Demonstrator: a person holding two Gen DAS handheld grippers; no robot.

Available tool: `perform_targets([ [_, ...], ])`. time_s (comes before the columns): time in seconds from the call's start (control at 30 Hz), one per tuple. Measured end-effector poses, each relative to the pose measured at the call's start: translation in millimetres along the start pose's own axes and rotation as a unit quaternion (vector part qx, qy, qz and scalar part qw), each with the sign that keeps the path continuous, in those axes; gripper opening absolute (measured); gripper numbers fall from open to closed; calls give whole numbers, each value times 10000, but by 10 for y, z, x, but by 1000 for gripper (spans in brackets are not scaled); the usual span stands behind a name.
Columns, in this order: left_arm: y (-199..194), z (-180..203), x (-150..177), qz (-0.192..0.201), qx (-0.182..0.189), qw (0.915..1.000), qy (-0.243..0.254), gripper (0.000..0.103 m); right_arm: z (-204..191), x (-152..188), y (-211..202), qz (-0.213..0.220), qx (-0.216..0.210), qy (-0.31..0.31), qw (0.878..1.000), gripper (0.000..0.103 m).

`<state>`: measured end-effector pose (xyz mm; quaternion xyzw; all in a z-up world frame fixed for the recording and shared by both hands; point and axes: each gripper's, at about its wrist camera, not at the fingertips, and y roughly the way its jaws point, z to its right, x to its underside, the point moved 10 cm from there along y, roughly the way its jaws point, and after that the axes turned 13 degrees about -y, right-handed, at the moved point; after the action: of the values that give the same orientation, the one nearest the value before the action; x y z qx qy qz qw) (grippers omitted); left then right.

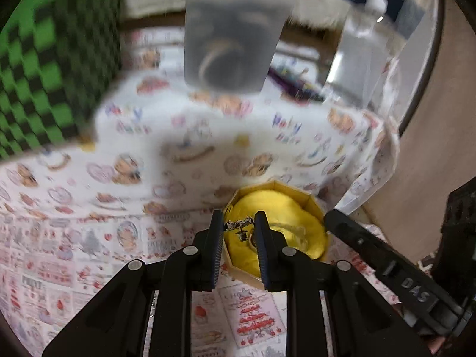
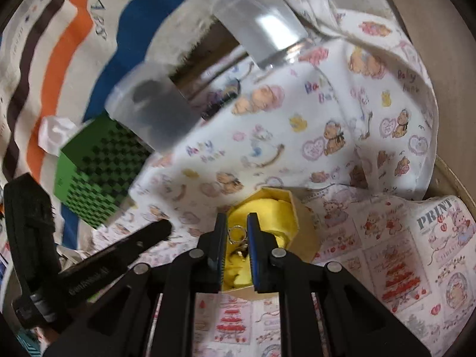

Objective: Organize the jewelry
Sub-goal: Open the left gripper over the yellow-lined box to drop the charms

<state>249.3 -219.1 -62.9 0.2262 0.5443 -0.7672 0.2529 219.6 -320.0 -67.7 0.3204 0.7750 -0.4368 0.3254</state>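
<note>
— Printed white cloth with teddy bears (image 1: pixel 184 136) covers the table. What does the left wrist view show?
— The left gripper (image 1: pixel 239 223) pinches a small silver jewelry piece (image 1: pixel 239 225) above the yellow-lined octagonal cardboard box (image 1: pixel 315 200).
— And the right wrist view?
— The right gripper (image 2: pixel 236 229), jaws narrowly apart, has a silver ring (image 2: pixel 237 233) between them over the same box (image 2: pixel 303 223); whether it grips, I cannot tell.

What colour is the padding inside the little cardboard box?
Bright yellow padding fills the cardboard box; the left wrist view shows it best.

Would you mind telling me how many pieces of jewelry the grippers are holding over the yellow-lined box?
2: an ornate earring in the left gripper, a ringed piece in the right gripper. Others may be hidden in the box.
</note>
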Motion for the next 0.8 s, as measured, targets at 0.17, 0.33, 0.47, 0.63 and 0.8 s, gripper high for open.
perform_targets([
  [0.17,135,53,23,-120,269,9995,-99,20,41,-7,48,-80,-103,122,9998,13],
  [0.33,124,106,0,-93,552,9983,-191,25,49,14,66,-151,-5,-6,9999,17],
  [0.47,-89,37,-100,226,712,9969,-244,43,54,-37,34,-16,61,34,10000,45],
  [0.63,-508,-113,-217,883,363,9953,142,68,40,-111,-102,180,116,31,9998,52],
  [0.8,-982,-312,-253,1392,78,9895,391,84,-105,-211,-257,432,220,-285,9984,67],
])
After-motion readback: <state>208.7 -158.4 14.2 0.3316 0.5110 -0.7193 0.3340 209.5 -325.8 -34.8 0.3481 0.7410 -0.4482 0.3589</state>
